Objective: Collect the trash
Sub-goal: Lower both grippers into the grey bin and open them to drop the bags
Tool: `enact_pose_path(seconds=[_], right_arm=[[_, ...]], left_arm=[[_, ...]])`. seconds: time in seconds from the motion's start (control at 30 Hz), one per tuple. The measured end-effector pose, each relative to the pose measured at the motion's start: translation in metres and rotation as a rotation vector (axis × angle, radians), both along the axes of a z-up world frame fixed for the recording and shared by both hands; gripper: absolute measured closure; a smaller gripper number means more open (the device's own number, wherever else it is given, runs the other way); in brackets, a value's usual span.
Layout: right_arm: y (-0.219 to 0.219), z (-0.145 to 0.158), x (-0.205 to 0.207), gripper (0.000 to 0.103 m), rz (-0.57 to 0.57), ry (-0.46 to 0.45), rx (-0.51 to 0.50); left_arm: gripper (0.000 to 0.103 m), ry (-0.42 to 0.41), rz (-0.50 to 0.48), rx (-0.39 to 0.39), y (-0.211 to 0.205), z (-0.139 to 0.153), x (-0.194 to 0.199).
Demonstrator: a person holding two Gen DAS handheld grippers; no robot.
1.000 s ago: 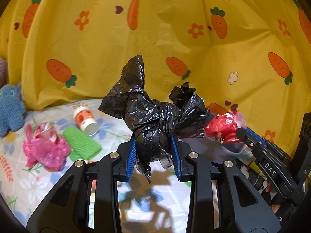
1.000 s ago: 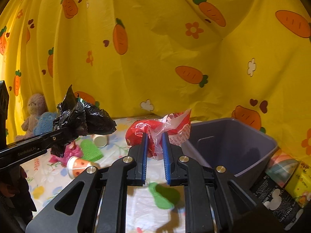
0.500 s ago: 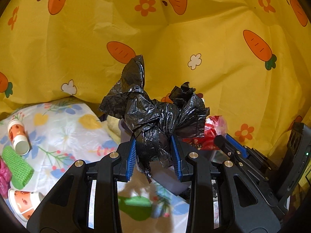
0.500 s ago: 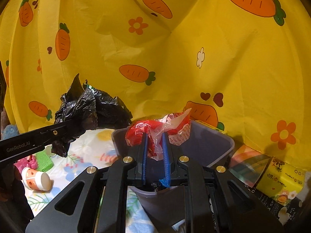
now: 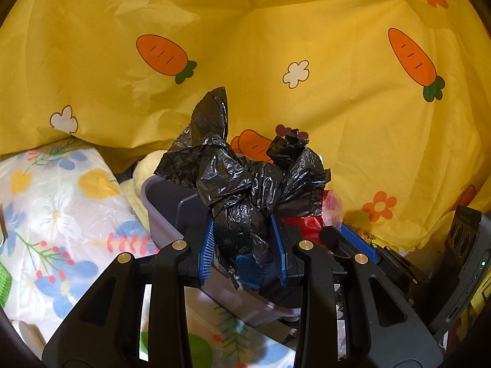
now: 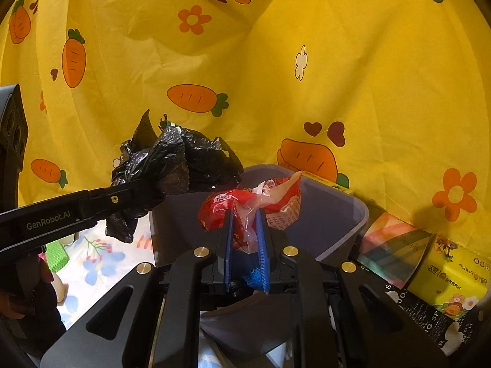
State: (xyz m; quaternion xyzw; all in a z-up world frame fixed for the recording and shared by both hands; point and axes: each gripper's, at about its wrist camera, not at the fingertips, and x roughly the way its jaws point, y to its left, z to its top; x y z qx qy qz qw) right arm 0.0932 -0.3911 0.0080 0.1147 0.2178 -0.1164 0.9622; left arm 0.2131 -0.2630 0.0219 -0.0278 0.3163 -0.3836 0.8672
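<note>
Left gripper [image 5: 244,245] clamped on crumpled black plastic bag [image 5: 245,184]; right gripper [image 6: 244,239] pinching red-and-white wrapper [image 6: 251,202]. Grey bin [image 6: 334,214] sits directly below and ahead of both claws. Get each load fully inside the rim before letting go. Light film may cling to pads, so spread jaws wide, one side first.

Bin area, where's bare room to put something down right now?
Bare cloth left of the bin; the bin's right half is open too. Crowded: boxes beside its right wall, and both claws over its left rim holding the black bag and red wrapper.
</note>
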Motion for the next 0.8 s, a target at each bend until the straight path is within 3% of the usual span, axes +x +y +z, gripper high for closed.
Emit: enact_pose_path(seconds=[0.27, 0.8], right_arm=[[-0.004, -0.006, 0.004, 0.086, 0.007, 0.019, 0.008], [-0.007, -0.017, 0.010, 0.081, 0.018, 0.042, 0.026]], left_arm=[[0.071, 0.055, -0.024, -0.015, -0.010, -0.011, 0.008], [0.065, 0.078, -0.045, 0.014, -0.022, -0.020, 0.010]])
